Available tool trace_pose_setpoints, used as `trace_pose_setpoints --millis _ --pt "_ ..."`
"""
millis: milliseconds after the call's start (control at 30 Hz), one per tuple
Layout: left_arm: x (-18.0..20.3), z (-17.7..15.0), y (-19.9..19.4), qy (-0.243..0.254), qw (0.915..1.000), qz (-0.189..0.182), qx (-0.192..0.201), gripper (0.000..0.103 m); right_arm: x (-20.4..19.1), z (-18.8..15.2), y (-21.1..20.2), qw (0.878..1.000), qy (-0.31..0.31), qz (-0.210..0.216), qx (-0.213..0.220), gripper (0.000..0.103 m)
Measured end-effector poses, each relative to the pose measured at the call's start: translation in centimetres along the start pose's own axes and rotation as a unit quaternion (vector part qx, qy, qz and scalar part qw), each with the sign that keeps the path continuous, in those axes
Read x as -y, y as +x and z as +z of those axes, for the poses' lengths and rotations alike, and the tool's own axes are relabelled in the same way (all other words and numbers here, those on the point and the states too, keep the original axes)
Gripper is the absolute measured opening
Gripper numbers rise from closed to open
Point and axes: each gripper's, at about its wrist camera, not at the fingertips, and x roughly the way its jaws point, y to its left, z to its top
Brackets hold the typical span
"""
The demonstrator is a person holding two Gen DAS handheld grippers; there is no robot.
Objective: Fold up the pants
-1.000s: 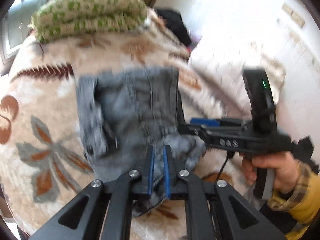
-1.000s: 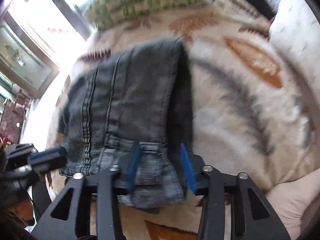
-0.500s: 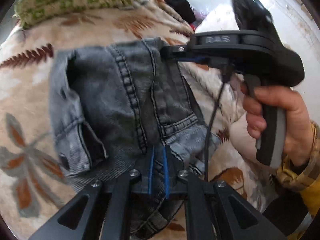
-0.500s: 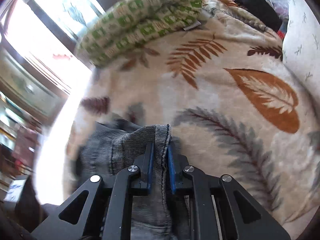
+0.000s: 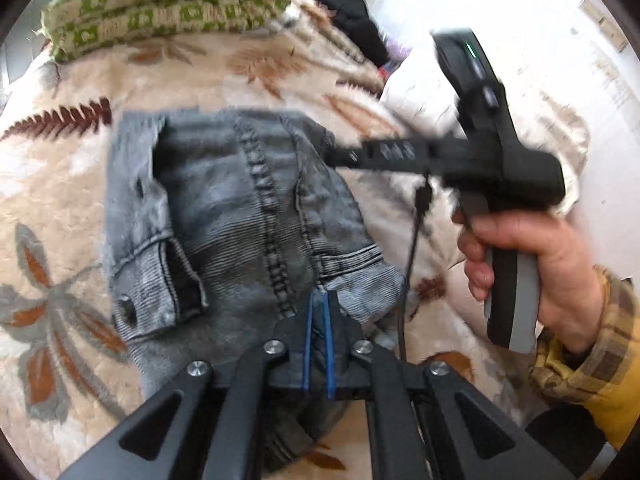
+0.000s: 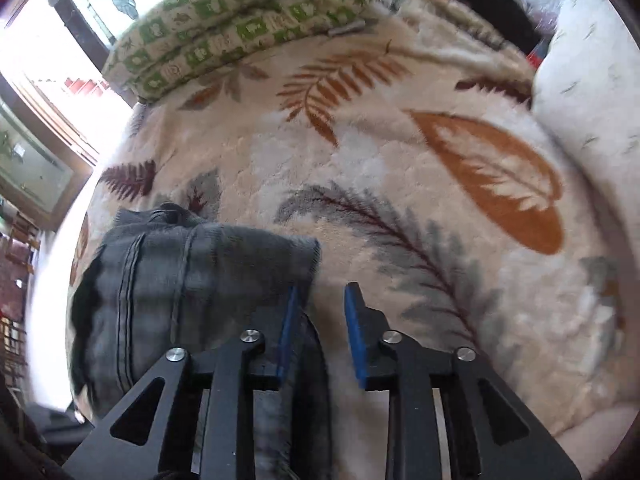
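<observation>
Two tongs at work: the left tongs (image 5: 318,312) are pinched tight on the jeans (image 5: 240,216), folded mid-blanket (image 6: 400,168); the right tongs (image 6: 320,304) have just been opening, gap clear of denim. Risk: a left tug drags the released fold askew.

Home bedroom: blanket-covered bed (image 6: 360,184), pillow (image 6: 240,20)

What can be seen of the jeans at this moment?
The jeans are faded grey denim, folded into a rumpled bundle on the leaf-patterned blanket. Dark stitched seams, a waistband and a metal button show. The left gripper is shut on their near edge; the right gripper has just been opening, cloth against one pad only.
</observation>
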Motion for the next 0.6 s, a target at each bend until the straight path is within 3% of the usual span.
trace_pose_setpoints --millis 133,200,233,433,500,600 --pt "-0.2 0.3 -3.3 -0.007 0.9992 0.008 0.037 0.008 -0.8 -2.4 -4.1 0.999 -0.009 0.025 0.022 0.032" --pt "-0.8 0.5 -4.0 -0.021 0.9979 0.030 0.053 0.009 -1.0 -4.1 -5.2 0.999 -0.006 0.045 0.030 0.056" --pt "-1.1 0.6 -4.0 -0.029 0.9970 0.044 0.056 0.010 -1.3 -5.1 -5.4 0.998 -0.004 0.049 0.033 0.061" --pt "-1.2 -0.4 -0.5 -0.008 0.9928 0.117 0.024 0.010 -3.0 -8.6 -2.1 0.999 -0.034 0.028 -0.013 0.061" --pt "-1.5 -0.8 0.4 -0.019 0.9924 0.121 0.012 0.010 -2.5 -9.3 -0.2 0.999 -0.038 0.015 -0.035 0.063" --pt "-1.7 -0.7 1.4 -0.020 0.9907 0.134 0.002 0.010 -1.5 -9.8 0.6 0.998 -0.037 0.038 -0.027 0.065"
